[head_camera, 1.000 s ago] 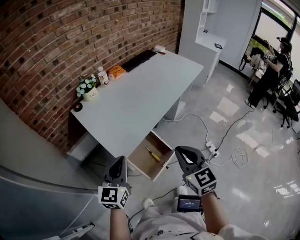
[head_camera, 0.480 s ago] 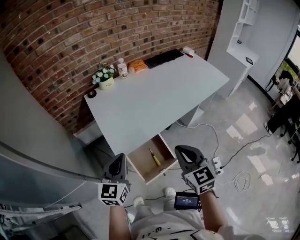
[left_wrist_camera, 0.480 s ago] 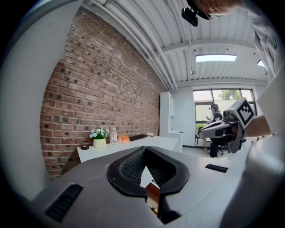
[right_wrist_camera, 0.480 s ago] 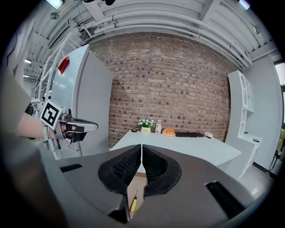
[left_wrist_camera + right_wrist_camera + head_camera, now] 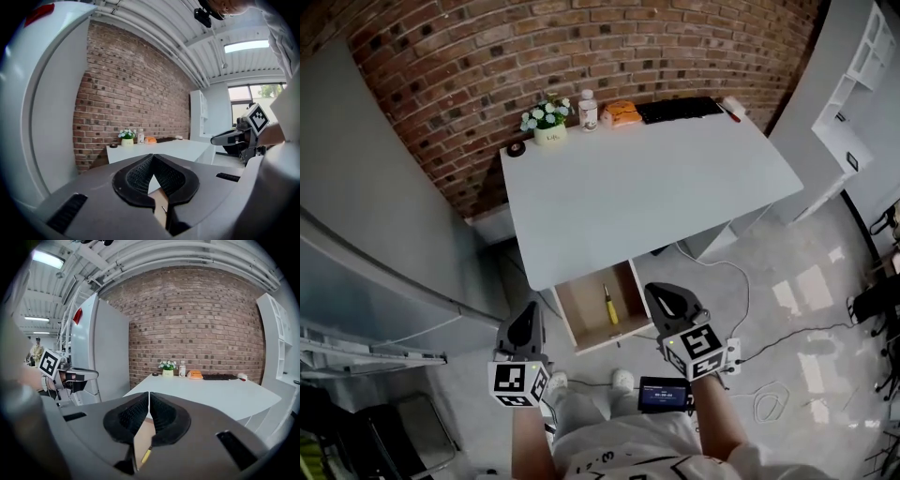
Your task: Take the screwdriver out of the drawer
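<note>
Screwdriver [image 5: 608,306]: in the open drawer [image 5: 579,309], below the bench's [image 5: 647,187] near edge.
Right tool [image 5: 664,296]: closed, empty, beside the drawer.
Left tool [image 5: 528,323]: closed, empty.
Technique: open the Right tool, then straddle the handle [image 5: 610,313] (yellow end).

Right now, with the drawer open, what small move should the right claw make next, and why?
Probably open the right claw and lower it toward the screwdriver. The drawer stands open, the screwdriver lies uncovered inside, and the claw is shut, empty and off to the drawer's right, so it cannot grasp yet.
</note>
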{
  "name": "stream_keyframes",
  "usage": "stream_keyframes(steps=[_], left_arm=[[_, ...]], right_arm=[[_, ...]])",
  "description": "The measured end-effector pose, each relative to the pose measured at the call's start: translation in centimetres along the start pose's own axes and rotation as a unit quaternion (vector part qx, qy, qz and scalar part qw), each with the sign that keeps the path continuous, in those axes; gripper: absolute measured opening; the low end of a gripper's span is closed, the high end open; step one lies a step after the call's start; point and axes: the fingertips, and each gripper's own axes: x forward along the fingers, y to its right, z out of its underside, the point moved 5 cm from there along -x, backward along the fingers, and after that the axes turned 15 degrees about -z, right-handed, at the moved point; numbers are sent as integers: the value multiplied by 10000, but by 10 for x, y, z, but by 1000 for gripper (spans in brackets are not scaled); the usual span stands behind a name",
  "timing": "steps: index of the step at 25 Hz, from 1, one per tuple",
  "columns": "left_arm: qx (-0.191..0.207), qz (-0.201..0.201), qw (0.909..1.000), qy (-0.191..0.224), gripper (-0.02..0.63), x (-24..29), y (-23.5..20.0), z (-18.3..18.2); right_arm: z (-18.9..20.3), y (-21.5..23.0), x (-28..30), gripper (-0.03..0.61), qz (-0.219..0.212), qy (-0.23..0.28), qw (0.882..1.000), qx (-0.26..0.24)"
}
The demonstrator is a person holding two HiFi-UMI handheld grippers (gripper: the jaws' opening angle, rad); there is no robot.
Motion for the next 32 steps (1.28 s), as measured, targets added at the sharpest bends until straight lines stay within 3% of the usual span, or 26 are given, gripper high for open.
stream_keyframes(steps=[5,14,23,32], left_arm=[[-36,-358,9992,-162,11,-11,-6,17],[-110,-620,9968,-500,11,-5,-36,39],[-272,-447,9932,-1041,11,21,-55,100],[-462,-384,9886,-1382,11,38,-66,165]], right_arm=[[16,6,15,20,-274,-127,9995,114],[39,21,61,21,-327,-439,9966,611],[93,23,103,21,-202,-1037,9902,918],[172,20,139,21,-290,-1620,9770,1354]])
